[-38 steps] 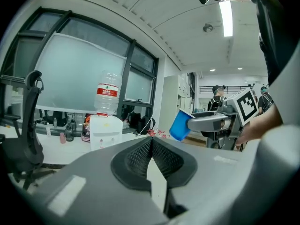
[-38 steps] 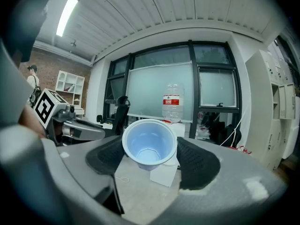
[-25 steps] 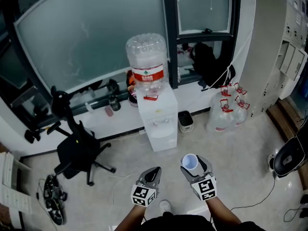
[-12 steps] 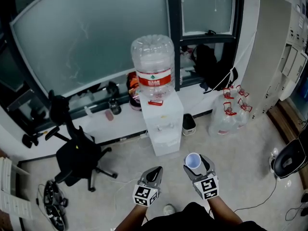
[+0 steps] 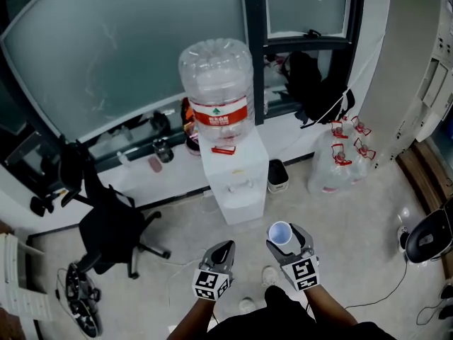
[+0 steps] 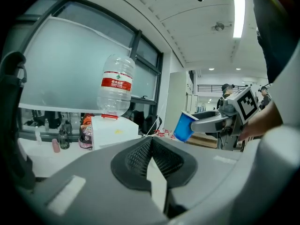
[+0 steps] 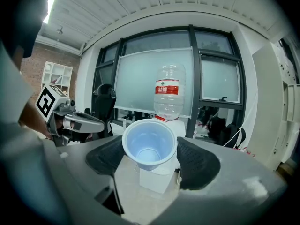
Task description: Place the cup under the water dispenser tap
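A white water dispenser (image 5: 239,179) with a clear bottle (image 5: 216,94) on top stands by the window wall. My right gripper (image 5: 285,244) is shut on a blue cup (image 5: 280,232), held upright a short way in front of the dispenser and to its right. In the right gripper view the cup (image 7: 150,146) sits between both pads (image 7: 199,163), with the dispenser (image 7: 154,181) and bottle (image 7: 168,93) behind it. My left gripper (image 5: 224,249) hangs beside it, shut on nothing. Its jaws meet in the left gripper view (image 6: 150,149), where the cup (image 6: 184,126) shows at the right.
A black office chair (image 5: 113,225) stands left of the dispenser. Bagged water jugs (image 5: 338,165) and a small bin (image 5: 277,177) are on its right. A dark bag (image 5: 311,91) lies on the sill. A cable (image 5: 375,296) runs over the floor.
Both grippers and the head have come closer to the dispenser, which now looms larger. The cup stays in the right gripper; the left stays shut.
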`<state>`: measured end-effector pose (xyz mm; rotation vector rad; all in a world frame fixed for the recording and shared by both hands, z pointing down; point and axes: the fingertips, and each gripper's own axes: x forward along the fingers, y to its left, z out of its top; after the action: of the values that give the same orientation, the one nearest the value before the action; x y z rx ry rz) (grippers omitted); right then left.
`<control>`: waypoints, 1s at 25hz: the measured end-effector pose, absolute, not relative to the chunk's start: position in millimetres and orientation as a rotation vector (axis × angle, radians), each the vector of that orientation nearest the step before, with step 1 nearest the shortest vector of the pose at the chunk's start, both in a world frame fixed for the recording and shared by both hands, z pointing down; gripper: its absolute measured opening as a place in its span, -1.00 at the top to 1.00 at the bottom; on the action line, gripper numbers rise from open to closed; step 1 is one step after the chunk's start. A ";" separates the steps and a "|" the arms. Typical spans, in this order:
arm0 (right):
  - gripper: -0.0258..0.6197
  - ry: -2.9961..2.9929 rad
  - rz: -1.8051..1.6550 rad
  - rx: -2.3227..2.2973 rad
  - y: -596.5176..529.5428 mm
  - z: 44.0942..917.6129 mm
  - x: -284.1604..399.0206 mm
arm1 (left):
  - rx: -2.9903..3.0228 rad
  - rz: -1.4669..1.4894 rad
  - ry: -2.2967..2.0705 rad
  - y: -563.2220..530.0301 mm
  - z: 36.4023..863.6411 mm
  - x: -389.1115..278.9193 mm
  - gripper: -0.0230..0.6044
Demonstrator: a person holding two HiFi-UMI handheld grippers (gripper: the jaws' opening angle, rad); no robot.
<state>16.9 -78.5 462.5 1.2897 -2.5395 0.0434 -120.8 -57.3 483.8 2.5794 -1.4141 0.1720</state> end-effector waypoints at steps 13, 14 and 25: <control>-0.16 -2.555 0.174 1.181 -173.5 512.8 13.4 | 2.503 0.258 -1.503 -139.7 517.7 -115.1 0.87; -0.16 -2.550 0.175 1.169 -179.9 517.6 13.0 | 2.493 0.258 -1.509 -146.3 520.7 -115.3 0.87; -0.16 -2.541 0.130 1.028 -240.9 574.5 5.4 | 2.380 0.277 -1.577 -199.5 559.3 -115.0 0.87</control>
<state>5.4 -240.9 574.5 1.0277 -2.5406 0.1301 -115.0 -199.5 559.3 2.3796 -1.5771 0.2775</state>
